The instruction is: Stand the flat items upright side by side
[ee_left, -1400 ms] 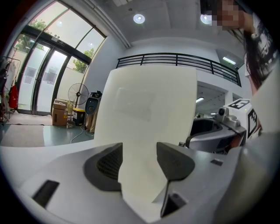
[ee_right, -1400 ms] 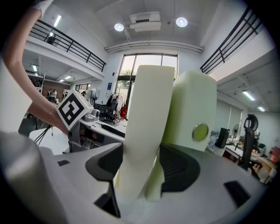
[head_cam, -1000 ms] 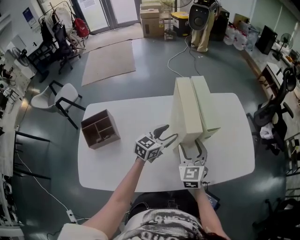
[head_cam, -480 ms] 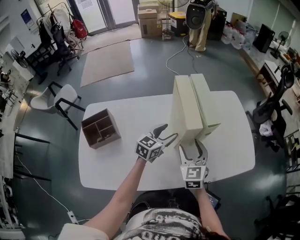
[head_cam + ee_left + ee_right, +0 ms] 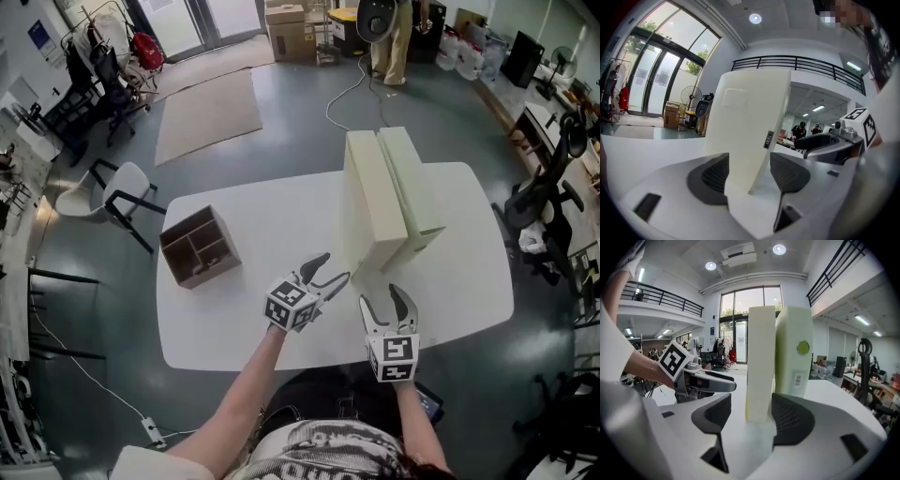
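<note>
Standing upright on the white table (image 5: 234, 323) are two flat cream boxes, close side by side: the left box (image 5: 373, 211) and the right box (image 5: 412, 187), as the head view shows them. Each rests on a long narrow edge and runs away from the person.

Left gripper (image 5: 334, 270): claw spread, the jaws having just been opening. Its pads (image 5: 712, 177) press on nothing. The near lower corner of the left box shows in line with the gap, just beyond the tips.

Right gripper (image 5: 382, 298): claw spread and empty, near the left box's near end but apart from it. That end shows between the jaws, past their tips.

The right box carries a round sticker (image 5: 803, 347) on its near end. A brown crate (image 5: 199, 247) with compartments sits well apart from the boxes, at the table's left side.
</note>
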The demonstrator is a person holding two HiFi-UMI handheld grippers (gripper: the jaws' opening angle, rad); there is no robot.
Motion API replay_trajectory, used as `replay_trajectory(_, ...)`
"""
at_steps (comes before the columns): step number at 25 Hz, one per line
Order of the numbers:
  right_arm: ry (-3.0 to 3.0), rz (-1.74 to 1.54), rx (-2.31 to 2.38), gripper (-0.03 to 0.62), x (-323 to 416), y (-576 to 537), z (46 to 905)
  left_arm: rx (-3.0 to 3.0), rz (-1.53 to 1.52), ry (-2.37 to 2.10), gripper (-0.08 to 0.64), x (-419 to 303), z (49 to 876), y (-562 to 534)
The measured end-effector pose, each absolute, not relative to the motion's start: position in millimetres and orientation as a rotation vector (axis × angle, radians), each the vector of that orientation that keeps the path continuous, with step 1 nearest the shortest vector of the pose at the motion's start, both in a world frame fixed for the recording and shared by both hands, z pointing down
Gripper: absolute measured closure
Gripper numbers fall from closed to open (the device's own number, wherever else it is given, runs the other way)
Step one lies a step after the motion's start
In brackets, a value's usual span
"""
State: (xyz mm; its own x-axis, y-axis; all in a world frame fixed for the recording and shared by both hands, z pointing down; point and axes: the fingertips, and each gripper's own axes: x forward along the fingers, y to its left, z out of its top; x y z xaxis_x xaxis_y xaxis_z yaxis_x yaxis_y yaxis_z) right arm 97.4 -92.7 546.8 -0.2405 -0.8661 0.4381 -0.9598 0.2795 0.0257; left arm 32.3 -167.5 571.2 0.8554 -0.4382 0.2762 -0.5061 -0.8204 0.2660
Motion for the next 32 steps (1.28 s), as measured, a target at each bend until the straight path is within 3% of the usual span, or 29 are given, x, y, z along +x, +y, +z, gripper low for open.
replay_trajectory(21, -2.406, 0.487, 1.376, 0.341, 105.8, 18.2, 541.6, 2.55, 0.3, -1.027, 0.314, -8.7, 549.9, 12.1)
replay_trajectory(32, -2.569, 0.461, 1.195, 0.424, 98.2, 119.5, 519.4, 2.598, 0.292, -1.147, 0.388, 17.5, 514.1, 116.7)
